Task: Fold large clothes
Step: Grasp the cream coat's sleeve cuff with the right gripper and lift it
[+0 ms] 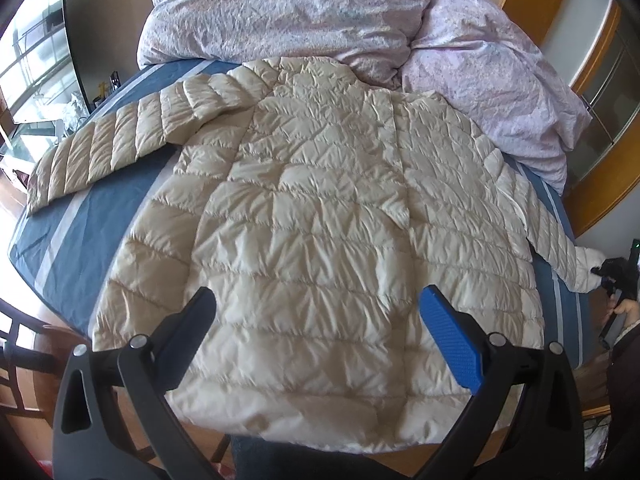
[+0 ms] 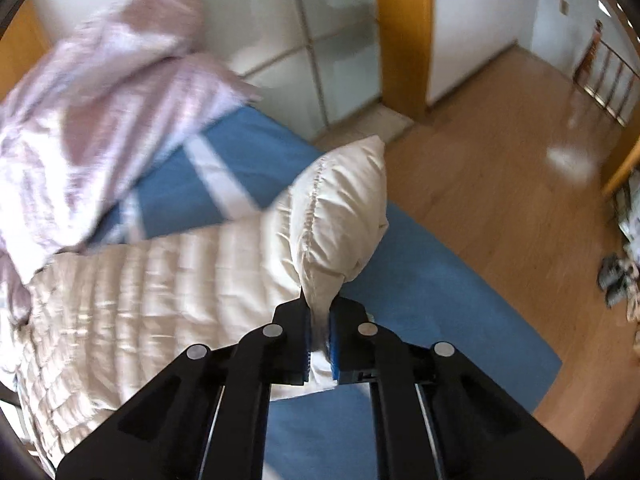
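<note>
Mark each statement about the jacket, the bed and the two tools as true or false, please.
1. The right tool is shut on the cuff of a jacket sleeve. True.
2. The left tool also grips the jacket. False: it is open above the hem and holds nothing.
3. The jacket is dark green. False: it is cream, quilted.
4. The jacket lies on a blue sheet with pale stripes. True.
5. A crumpled lilac duvet lies beyond the collar. True.
</note>
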Tool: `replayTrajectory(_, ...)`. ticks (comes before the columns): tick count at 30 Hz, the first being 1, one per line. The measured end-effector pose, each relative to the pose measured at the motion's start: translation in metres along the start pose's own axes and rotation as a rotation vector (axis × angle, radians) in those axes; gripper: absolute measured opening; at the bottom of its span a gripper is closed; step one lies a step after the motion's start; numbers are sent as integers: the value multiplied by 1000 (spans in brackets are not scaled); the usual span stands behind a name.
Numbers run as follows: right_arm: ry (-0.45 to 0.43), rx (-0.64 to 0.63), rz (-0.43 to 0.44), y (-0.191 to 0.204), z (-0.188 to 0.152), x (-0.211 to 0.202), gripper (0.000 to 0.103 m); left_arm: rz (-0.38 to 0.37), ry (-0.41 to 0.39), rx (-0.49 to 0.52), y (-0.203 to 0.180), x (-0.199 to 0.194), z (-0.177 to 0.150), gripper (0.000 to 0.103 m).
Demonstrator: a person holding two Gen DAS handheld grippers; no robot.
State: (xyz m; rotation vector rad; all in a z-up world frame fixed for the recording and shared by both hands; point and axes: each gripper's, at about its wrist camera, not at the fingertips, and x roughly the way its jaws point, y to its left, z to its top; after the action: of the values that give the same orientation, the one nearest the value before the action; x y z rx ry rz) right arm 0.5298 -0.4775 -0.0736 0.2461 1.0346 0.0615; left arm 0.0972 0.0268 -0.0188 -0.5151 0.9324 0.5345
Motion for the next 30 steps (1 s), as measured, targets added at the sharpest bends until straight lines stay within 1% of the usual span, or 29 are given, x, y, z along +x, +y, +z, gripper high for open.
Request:
replayTrajectory(2,-16,-29,40,26,0,-10,7,-10,-9,-4,8,3,10,101)
replayTrajectory(4,-21,-60,88,56,-2,-18,7,-3,-22,-2,16,5,19,101)
replayTrajectory(6,-16,-102,143,96,-8,-27,7,8,-32,2,23,6,27,101)
replayTrajectory(10,29,-180,238,174,-30,-30,7,25,-49,4,44,9,44,101)
replayTrajectory(11,52,-205,262,199,-39,-29,7,26,-50,1,49,10,47,101)
replayTrajectory(13,97,-249,294,235,-57,-26,7,25,-50,-8,60,13,53,101)
replayTrajectory(18,207,-332,356,310,-106,-12,7,21,-48,-41,87,20,63,101)
replayTrajectory(22,258,-423,383,368,-147,-9,7,14,-37,-55,104,25,70,101)
replayTrajectory(27,278,-505,389,419,-183,-4,7,24,-28,-40,116,31,77,101)
replayTrajectory(30,292,-519,393,439,-193,-2,7,22,-24,-38,121,33,80,101)
